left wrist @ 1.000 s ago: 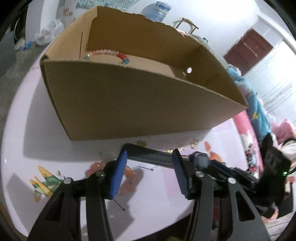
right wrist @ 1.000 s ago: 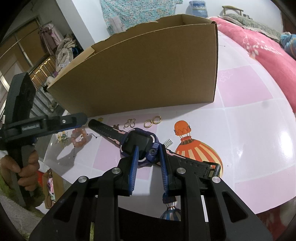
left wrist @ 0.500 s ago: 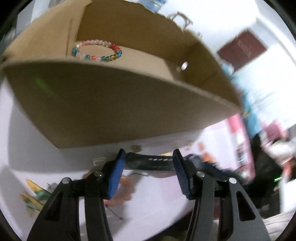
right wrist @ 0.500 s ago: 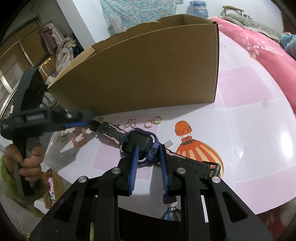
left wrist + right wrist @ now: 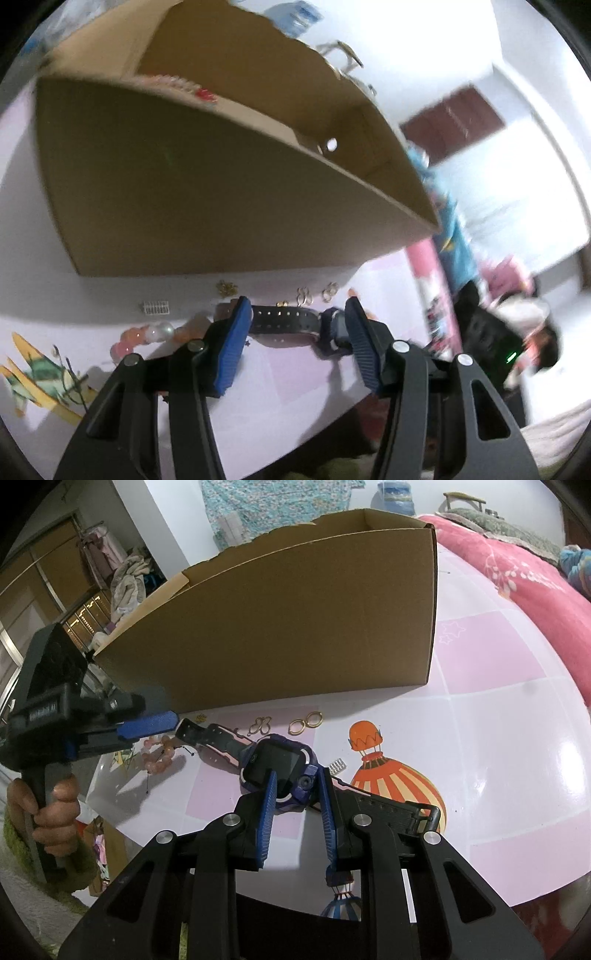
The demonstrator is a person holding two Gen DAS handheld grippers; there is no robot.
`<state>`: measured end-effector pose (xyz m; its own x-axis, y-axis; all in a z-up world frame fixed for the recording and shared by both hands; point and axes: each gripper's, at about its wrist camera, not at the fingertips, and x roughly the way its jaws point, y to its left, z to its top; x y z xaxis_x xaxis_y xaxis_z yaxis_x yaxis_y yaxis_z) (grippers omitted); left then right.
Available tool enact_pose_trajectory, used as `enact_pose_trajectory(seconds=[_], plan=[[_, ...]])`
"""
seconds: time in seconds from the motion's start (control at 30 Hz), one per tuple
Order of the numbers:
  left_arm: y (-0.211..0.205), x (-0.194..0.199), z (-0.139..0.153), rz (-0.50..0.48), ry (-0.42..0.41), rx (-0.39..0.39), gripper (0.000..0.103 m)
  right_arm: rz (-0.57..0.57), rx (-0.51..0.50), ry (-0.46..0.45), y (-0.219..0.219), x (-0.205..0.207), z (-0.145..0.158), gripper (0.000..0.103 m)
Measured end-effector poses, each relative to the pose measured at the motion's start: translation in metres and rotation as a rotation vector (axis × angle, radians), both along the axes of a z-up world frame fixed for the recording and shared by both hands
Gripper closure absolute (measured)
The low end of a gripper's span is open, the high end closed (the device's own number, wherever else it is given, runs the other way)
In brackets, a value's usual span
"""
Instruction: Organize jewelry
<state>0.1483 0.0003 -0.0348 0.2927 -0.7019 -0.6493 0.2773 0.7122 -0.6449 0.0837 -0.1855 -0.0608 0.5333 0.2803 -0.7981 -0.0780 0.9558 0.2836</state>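
Right now the right gripper (image 5: 297,794) has its jaws narrowed on the case of the blue smartwatch (image 5: 277,762), which lies flat on the pink-checked desk (image 5: 498,738). At about ten o'clock from the case, the left gripper (image 5: 173,722) hovers at the strap's free end, jaws half open with nothing pressed between them; a hand (image 5: 55,812) grips its handle. Just past the strap sit a peach bead bracelet (image 5: 147,334), gold rings (image 5: 304,722) and small earrings (image 5: 226,287). Beyond them stands the cardboard box (image 5: 203,192), with a beaded bracelet (image 5: 184,85) inside.
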Motion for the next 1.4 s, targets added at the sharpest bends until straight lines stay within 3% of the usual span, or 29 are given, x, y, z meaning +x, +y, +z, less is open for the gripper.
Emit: enact_pose_trajectory(seconds=[0.1, 0.3, 0.43, 0.77, 0.97, 1.03, 1.23, 1.4], plan=[[-0.019, -0.008, 0.005, -0.033, -0.079, 0.132, 0.052, -0.002, 0.000, -0.002, 0.000, 0.000, -0.002, 0.082], [-0.022, -0.007, 0.004, 0.010, -0.134, 0.253, 0.053, -0.003, -0.001, -0.003, 0.001, -0.001, -0.002, 0.082], [0.002, 0.001, -0.013, 0.080, -0.044, 0.211, 0.071, -0.003, -0.001, -0.004, 0.000, -0.001, -0.002, 0.082], [-0.006, -0.003, -0.002, 0.077, -0.114, 0.297, 0.071, 0.006, -0.029, -0.009, 0.003, -0.001, -0.001, 0.082], [-0.003, -0.008, 0.005, 0.084, -0.142, 0.277, 0.071, 0.049, -0.073, -0.054, 0.004, -0.004, 0.014, 0.070], [-0.003, -0.010, 0.008, 0.090, -0.155, 0.280, 0.071, 0.104, -0.077, -0.083, 0.010, -0.002, 0.023, 0.063], [0.010, -0.019, 0.021, 0.129, -0.203, 0.271, 0.071, 0.330, -0.203, -0.107, 0.051, 0.019, 0.027, 0.063], [0.023, -0.030, 0.026, 0.159, -0.227, 0.294, 0.071, 0.498, -0.233, -0.090, 0.075, 0.047, 0.023, 0.074]])
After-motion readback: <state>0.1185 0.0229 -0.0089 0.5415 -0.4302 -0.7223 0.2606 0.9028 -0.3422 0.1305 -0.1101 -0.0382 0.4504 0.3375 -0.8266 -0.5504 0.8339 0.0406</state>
